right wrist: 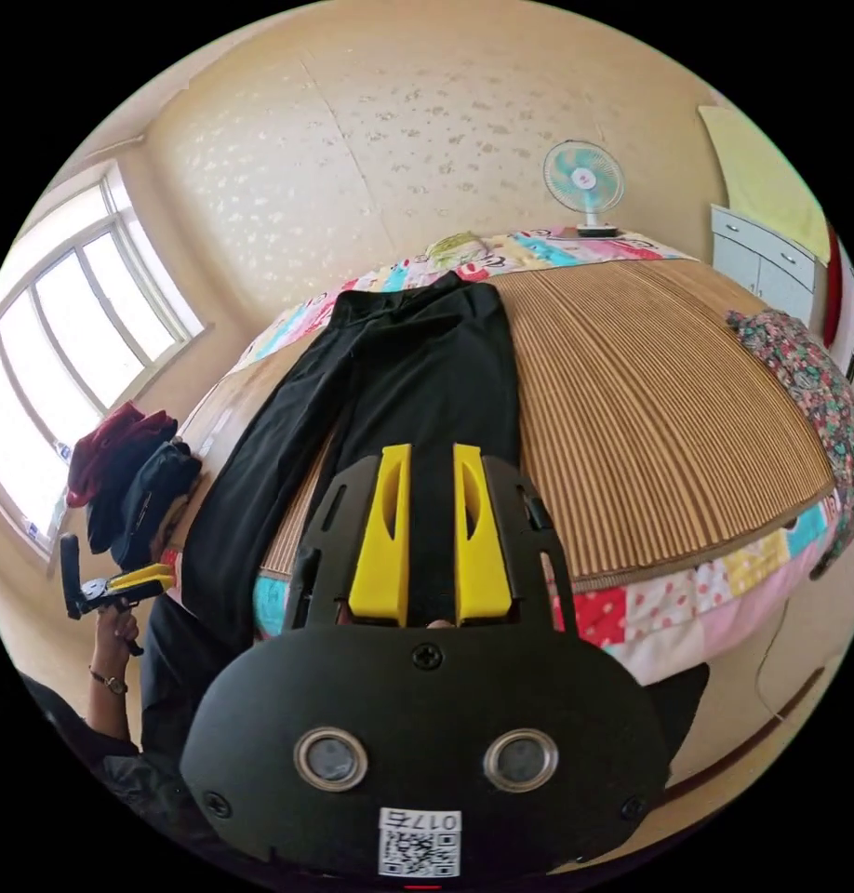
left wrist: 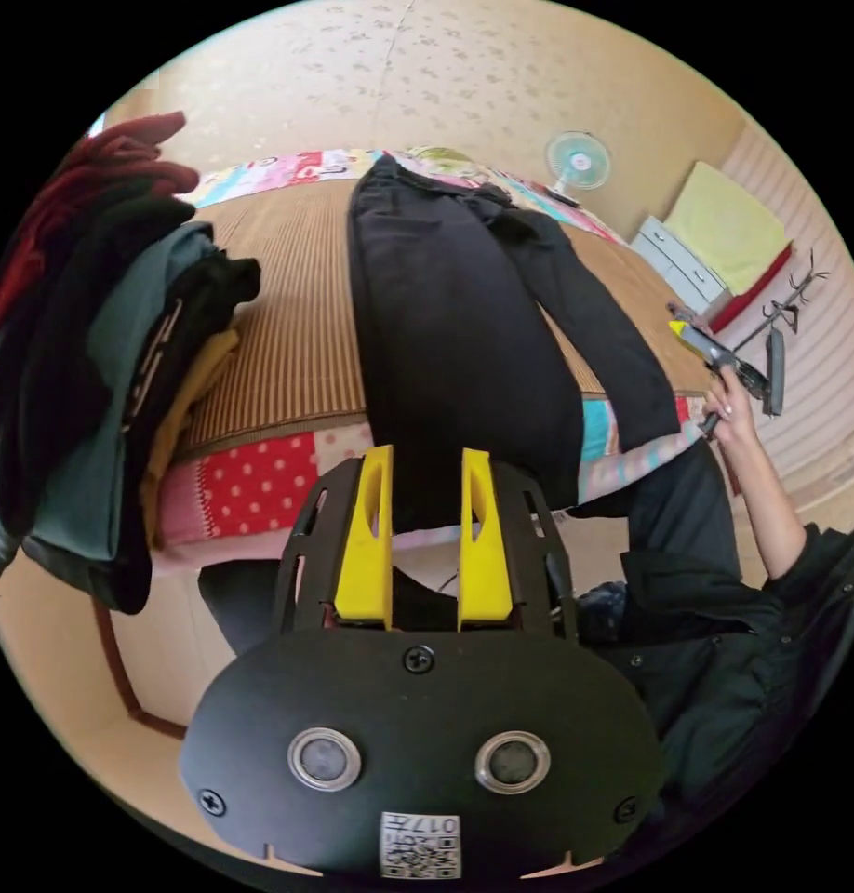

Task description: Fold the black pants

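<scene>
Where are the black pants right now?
The black pants lie spread lengthwise on the striped bed mat, waistband toward the far wall below the small fan, leg ends hanging over the near bed edge.

— What's under the clothes?

— A bed (right wrist: 687,595) with a patchwork quilt (right wrist: 725,581); a ribbed straw mat (right wrist: 650,419) covers most of it.

— And on top?

— My black pants (right wrist: 418,372) lie lengthwise on the mat, legs hanging over the near edge. A stack of folded clothes (left wrist: 120,372) sits at one side, a floral bundle (right wrist: 808,391) at the other.
</scene>
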### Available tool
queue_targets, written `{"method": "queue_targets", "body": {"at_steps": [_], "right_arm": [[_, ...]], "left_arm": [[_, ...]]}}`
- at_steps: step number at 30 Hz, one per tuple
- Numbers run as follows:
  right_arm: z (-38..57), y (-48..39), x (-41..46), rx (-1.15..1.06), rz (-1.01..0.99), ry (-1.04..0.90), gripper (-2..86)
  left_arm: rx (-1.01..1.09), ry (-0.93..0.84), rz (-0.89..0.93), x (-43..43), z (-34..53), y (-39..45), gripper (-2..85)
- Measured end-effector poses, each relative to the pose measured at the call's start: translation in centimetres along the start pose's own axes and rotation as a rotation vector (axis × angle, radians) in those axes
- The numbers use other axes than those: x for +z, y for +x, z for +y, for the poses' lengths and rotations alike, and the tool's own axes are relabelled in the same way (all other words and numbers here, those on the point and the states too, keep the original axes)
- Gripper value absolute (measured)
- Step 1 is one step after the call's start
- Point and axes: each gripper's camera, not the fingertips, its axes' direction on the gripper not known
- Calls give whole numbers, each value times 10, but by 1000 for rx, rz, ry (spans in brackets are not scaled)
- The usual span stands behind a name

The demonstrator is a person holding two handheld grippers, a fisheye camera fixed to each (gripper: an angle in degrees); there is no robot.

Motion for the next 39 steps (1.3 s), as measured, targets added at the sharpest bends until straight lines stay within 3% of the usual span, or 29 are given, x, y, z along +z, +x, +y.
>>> {"method": "queue_targets", "body": {"at_steps": [9,16,19,21,24,27,30,32,34,36,39], "right_arm": [[4,-6,23,2,-35,-372,106],[27,-31,49,50,-39,-410,102],[16,-58,54,-1,18,-453,70],[-1,-79,48,-87,-28,-496,48],[-31,-76,-13,-130,-299,-343,36],[-62,-29,-101,-77,-721,-72,29],[-72,24,-167,-34,-851,154,24],[-71,45,-182,-35,-788,146,22],[-70,56,-175,18,-568,-9,19],[-64,55,-135,98,-150,-291,14],[-58,56,-91,155,-95,-478,10]], "left_arm": [[-156,4,131,30,-19,-6,123],[-169,-90,60,41,-48,17,103],[-183,-103,14,45,-55,26,66],[-75,-221,-19,56,-67,42,15],[87,-338,132,61,-79,63,-5],[111,-185,329,23,-81,63,-8],[27,-59,354,-13,-79,45,-3],[-32,-24,307,-21,-78,34,9],[-88,-24,256,-18,-78,25,62],[-155,-51,158,-5,-81,19,119],[-160,-82,73,17,-92,21,130]]}}
